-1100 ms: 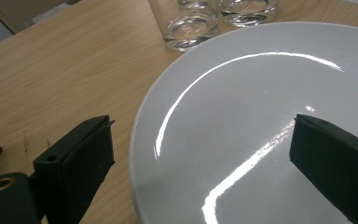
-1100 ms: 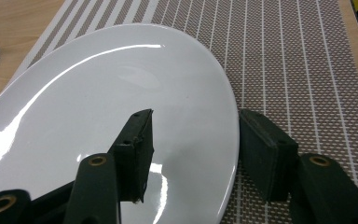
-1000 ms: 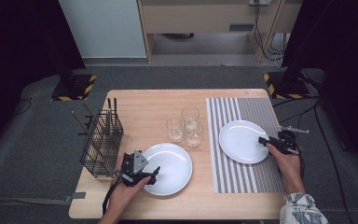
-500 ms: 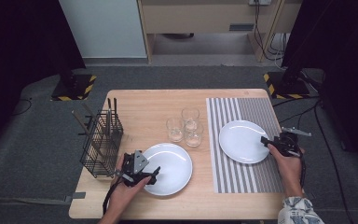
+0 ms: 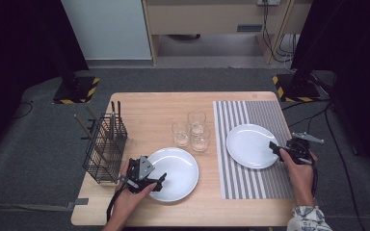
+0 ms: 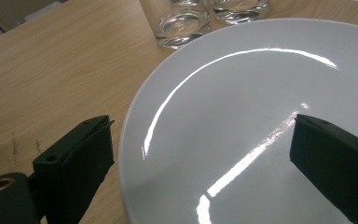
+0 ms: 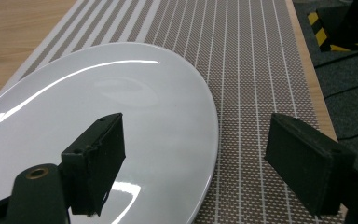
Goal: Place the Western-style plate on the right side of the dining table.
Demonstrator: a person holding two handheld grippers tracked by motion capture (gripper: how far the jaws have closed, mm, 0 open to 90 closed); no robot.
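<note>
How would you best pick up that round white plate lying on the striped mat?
Probably by its thin rim, from the right edge. The round white plate lies flat on the striped grey placemat, so only the slightly raised rim offers a bite. The right gripper already sits there, open, one finger over the plate and the other outside the rim.

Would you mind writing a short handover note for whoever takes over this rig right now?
Left gripper: open, jaws straddling the near-left rim of the plate on bare wood; not gripping.
Right gripper: open, jaws straddling the right rim of the plate on the striped mat; not gripping.
Other things: three glasses stand between the plates; the wire basket with utensils sits at the table's left edge.
Done: both grippers lined up on their plate rims.
Left: close on the rims and lift; where the plates should go cannot be told from here.
</note>
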